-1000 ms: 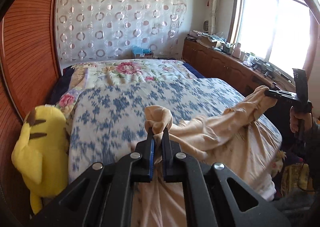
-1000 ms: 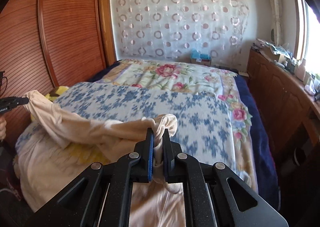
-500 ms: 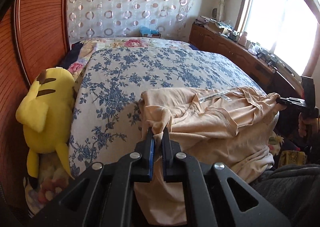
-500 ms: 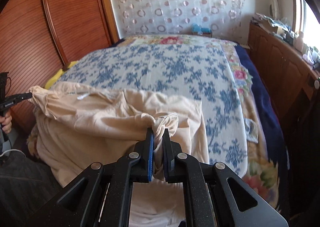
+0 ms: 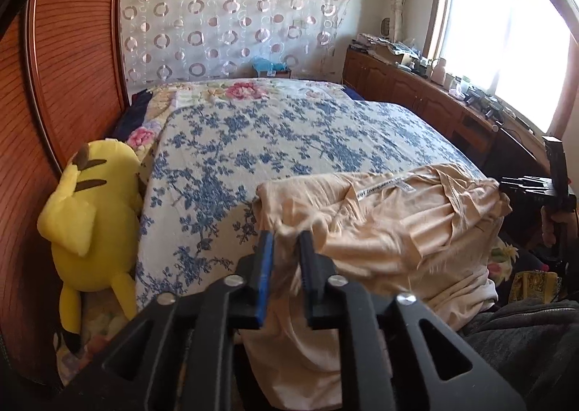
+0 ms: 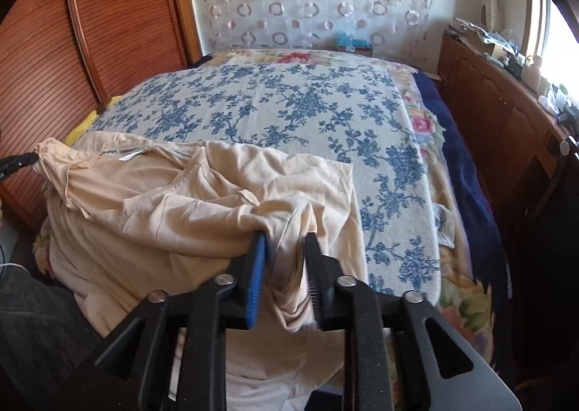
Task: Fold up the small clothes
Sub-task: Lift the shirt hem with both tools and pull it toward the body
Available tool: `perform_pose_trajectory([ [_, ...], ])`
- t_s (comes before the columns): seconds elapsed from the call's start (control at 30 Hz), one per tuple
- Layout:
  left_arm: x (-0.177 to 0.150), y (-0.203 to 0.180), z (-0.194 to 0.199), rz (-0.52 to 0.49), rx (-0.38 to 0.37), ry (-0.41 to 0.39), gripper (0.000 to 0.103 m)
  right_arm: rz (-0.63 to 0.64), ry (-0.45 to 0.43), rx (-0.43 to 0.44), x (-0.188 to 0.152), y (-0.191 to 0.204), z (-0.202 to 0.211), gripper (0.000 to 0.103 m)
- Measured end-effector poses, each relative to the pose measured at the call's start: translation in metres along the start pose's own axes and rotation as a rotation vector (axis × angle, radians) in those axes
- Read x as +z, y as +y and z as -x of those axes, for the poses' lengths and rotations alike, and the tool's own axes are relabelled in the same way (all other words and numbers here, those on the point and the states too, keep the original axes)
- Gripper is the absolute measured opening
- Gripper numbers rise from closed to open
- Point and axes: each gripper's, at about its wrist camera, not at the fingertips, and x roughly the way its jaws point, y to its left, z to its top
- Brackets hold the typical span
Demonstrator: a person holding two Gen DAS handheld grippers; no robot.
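A beige garment (image 5: 391, 223) lies crumpled over the near edge of the bed, its label facing up. It also shows in the right wrist view (image 6: 173, 208). My left gripper (image 5: 286, 255) has its jaws parted, with a fold of the cloth loose between them. My right gripper (image 6: 284, 251) is also parted, with cloth lying between its fingers. The right gripper shows in the left wrist view (image 5: 524, 186) at the garment's right corner. The left gripper's tip (image 6: 16, 163) shows at the garment's left corner.
The bed carries a blue-flowered cover (image 5: 275, 143) over a pink-flowered blanket (image 6: 430, 128). A yellow plush toy (image 5: 90, 208) lies at the bed's left edge against a wooden wall (image 5: 72, 60). A wooden cabinet (image 5: 427, 100) with clutter runs under the window on the right.
Both grippers lowered the garment onto the bed and then opened. The cloth went from stretched in the air to resting on the near edge.
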Motion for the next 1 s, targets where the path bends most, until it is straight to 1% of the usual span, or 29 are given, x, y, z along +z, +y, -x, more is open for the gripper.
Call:
perform_pose_trajectory([
  [0.03,0.003,0.001,0.002,-0.001,0.003,-0.007,0.028,-0.003,-0.008,0.0,0.001,-0.003,0.004,0.035],
  [0.07,0.006,0.001,0.003,0.001,0.004,-0.013,0.036,-0.004,-0.015,-0.002,0.002,-0.005,0.007,0.037],
  [0.1,0.009,0.002,0.005,0.0,0.0,-0.019,0.038,-0.002,-0.02,-0.012,0.003,-0.007,0.01,0.038],
  [0.17,0.015,0.003,0.004,-0.015,0.003,-0.019,0.049,0.002,-0.032,-0.038,0.007,-0.012,0.013,0.04],
  [0.2,0.017,0.004,0.001,-0.021,0.009,-0.016,0.058,0.001,-0.039,-0.043,0.009,-0.014,0.014,0.042],
  [0.3,0.024,0.01,-0.018,-0.017,-0.002,0.015,0.059,0.002,-0.055,-0.051,0.018,-0.021,0.01,0.046],
  [0.4,0.03,0.012,-0.042,-0.016,0.01,0.041,0.059,0.01,-0.058,-0.047,0.028,-0.023,-0.003,0.052],
  [0.57,0.041,0.022,-0.087,0.004,0.009,0.104,0.059,0.01,-0.025,-0.018,0.045,-0.028,-0.043,0.054],
  [0.67,0.045,0.03,-0.107,0.019,0.021,0.137,0.059,0.004,0.016,-0.02,0.049,-0.035,-0.071,0.054],
  [0.83,0.048,0.037,-0.129,0.036,0.006,0.186,0.059,-0.023,0.07,-0.006,0.05,-0.046,-0.098,0.054],
  [0.9,0.045,0.036,-0.134,0.034,-0.001,0.201,0.059,-0.03,0.078,0.009,0.049,-0.047,-0.101,0.055],
  [1.0,0.041,0.036,-0.14,0.034,-0.009,0.222,0.059,-0.016,0.076,0.008,0.049,-0.044,-0.102,0.059],
])
